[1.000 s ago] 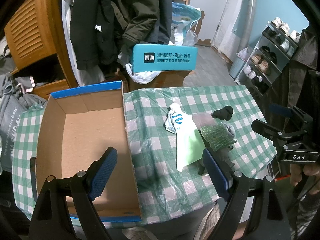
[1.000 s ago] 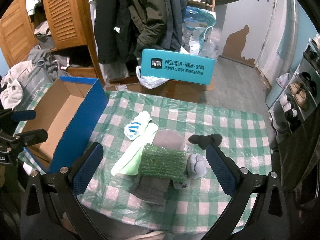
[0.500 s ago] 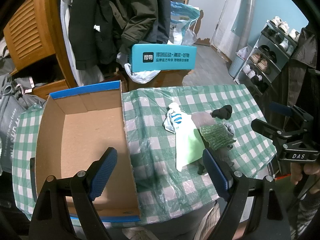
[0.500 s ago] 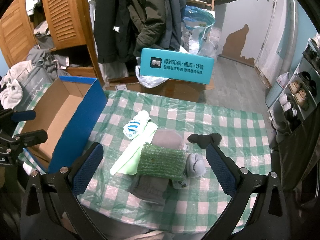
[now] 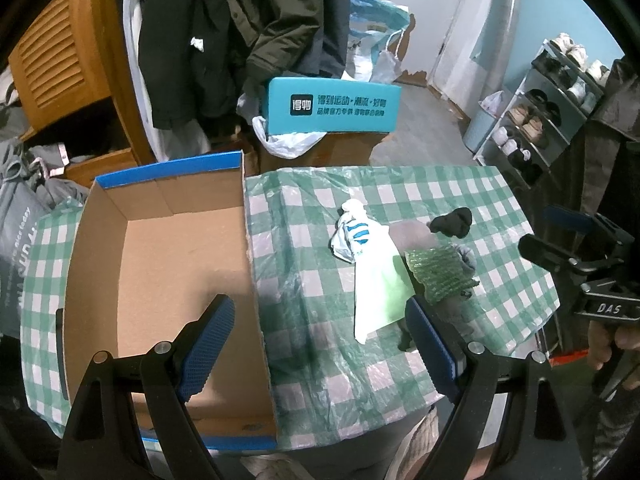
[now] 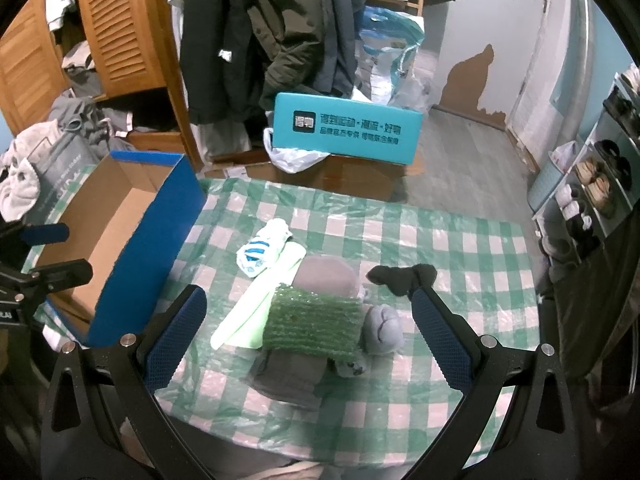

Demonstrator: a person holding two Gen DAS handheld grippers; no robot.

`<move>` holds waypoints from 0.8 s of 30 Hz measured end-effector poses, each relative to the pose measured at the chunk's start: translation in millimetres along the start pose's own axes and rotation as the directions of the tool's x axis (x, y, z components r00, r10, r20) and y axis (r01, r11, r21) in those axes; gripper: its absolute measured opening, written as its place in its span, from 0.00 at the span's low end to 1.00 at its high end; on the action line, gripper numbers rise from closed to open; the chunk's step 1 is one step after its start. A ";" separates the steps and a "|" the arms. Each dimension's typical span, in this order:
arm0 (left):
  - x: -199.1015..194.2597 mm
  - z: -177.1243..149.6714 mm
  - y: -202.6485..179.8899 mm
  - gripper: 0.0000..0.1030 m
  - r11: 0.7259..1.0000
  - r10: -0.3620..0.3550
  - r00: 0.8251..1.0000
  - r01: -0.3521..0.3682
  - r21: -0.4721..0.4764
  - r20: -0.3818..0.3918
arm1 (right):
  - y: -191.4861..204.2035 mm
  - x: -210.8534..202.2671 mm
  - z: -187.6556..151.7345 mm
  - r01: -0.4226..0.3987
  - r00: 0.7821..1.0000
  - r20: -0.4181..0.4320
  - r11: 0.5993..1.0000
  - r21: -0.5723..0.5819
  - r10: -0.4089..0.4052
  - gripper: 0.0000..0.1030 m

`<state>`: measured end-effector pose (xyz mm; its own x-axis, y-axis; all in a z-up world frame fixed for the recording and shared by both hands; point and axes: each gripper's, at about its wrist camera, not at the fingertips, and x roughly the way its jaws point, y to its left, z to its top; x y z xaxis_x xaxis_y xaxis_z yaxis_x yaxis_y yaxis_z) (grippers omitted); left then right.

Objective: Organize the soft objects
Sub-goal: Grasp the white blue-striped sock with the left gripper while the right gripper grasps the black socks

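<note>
Between the right gripper (image 6: 308, 332)'s 2 matt black arms, whose blue pads (image 6: 176, 336) are finely textured rubber, lies a green bubble-wrap sheet (image 6: 314, 330), knobbly and slightly shiny, over dull grey knitted cloth (image 6: 288, 376). Just left of it, a pale green plastic bag (image 6: 256, 300) looks smooth. The checked table cover (image 6: 440, 240) is glossy, wrinkled film. Under the left gripper (image 5: 320, 344), the cardboard box (image 5: 160, 264) is matt brown inside.

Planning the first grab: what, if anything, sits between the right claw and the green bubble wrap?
Nothing visible does. The right claw is open above the green bubble wrap, which lies on top of the grey soft items.
</note>
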<state>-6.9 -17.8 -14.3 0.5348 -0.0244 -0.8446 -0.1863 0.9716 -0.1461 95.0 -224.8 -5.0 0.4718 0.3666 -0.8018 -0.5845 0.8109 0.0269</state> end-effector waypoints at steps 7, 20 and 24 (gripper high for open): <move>13.3 19.8 -5.5 0.86 1.000 -0.013 0.999 0.013 -0.011 -0.033 | -25.6 6.6 6.0 0.002 0.999 -0.043 0.999 0.045 0.000 0.98; 62.1 59.4 -23.8 0.86 0.999 -0.042 0.990 0.039 -0.029 -0.132 | -99.2 48.6 19.1 0.039 0.982 -0.190 0.983 0.182 -0.004 0.98; 78.2 71.9 -24.4 0.86 0.996 -0.065 0.983 0.055 -0.066 -0.172 | -115.6 62.7 26.6 0.032 0.973 -0.229 0.981 0.190 0.012 0.98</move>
<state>98.8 -26.5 -39.7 0.3964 -0.1278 -0.9091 -0.2109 0.9511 -0.2256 209.8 -283.4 -42.5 0.3007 0.2625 -0.9169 -0.4330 0.8942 0.1140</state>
